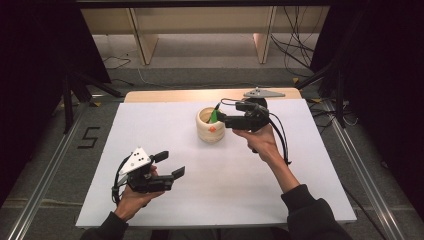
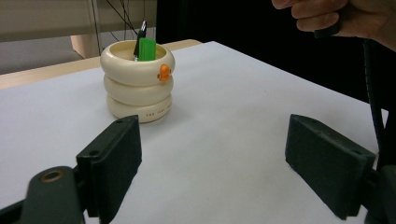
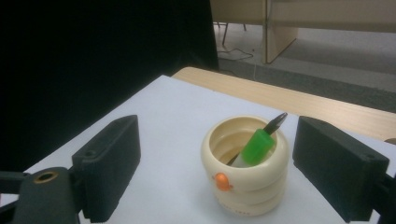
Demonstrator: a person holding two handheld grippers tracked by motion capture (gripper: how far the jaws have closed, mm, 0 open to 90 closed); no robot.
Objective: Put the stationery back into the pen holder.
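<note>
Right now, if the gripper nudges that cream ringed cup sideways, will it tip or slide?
The cream cup looks squat with a broad base, so it would probably slide on the white sheet rather than tip. Its glossy, rounded rings may be slippery to pinch. The green-capped pen leans loosely inside and would likely rattle or shift.

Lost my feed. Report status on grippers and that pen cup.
Right gripper open beside cup, nothing held. Green pen leaning inside cup. Left gripper open, apart on the table. Nothing in the way.

White table (image 1: 165,200) with bare wooden strip along far edge. Cream ringed pen holder (image 1: 210,132) stands on it, far of centre, slightly right, with orange knob on its near side.
</note>
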